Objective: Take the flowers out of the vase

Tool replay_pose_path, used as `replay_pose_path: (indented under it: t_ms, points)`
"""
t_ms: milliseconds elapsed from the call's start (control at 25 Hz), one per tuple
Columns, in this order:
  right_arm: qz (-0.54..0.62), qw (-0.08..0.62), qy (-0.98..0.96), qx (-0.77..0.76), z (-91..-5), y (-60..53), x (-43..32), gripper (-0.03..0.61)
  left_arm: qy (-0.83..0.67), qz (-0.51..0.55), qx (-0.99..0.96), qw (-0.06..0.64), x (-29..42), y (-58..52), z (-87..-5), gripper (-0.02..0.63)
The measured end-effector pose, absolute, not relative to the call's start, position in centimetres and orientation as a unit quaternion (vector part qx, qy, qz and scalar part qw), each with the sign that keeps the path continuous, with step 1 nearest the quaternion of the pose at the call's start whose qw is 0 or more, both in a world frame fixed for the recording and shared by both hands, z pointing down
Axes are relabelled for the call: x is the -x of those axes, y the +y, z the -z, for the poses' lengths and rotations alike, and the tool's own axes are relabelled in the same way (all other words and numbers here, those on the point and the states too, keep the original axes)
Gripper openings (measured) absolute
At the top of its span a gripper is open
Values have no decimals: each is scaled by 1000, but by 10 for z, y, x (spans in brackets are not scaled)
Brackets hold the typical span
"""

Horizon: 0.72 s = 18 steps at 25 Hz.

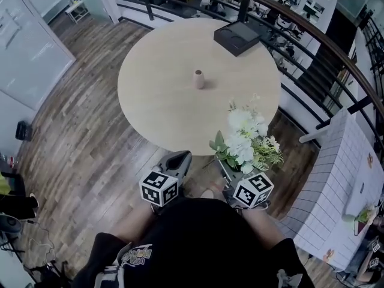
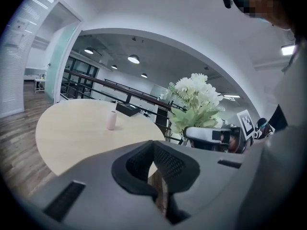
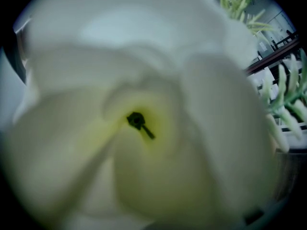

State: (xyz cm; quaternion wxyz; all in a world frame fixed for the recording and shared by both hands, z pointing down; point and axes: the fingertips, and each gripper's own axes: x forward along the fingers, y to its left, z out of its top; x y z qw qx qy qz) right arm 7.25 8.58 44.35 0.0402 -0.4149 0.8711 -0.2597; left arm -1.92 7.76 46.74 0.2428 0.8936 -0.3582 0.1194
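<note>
**One bunch out of the vase, held at the desk's near edge**

One bunch of white flowers with green leaves stands upright in the right tongs, off the near right edge of the desk and clear of its top. The tongs are closed on the stems low down. In the right gripper view a single blurred white bloom fills nearly the whole frame and hides the jaws. The left tongs hold nothing, their dark pads pressed together, just off the near edge beside the right ones.

One small pale vase stands upright near the desk's middle, well apart from the flowers. One black tray lies at the far right edge.

The desk is round, with a light wood top. Under it is a plank floor. A dark railing curves round the far and right sides, and a white surface with a grid pattern lies to the right. The left gripper view shows several round ceiling lights.
</note>
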Motion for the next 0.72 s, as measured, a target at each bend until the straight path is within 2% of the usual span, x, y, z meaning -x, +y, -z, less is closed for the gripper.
replay_pose_path:
  t_ms: [280,720]
  points:
    - [270,44,869,413,-452,90,-108,77,-353,-129,-894,246,-20,85,-472,6]
    - [266,55,869,414,-448,102,-116,74,-349,-135,-898,231,-32,94,-463,6]
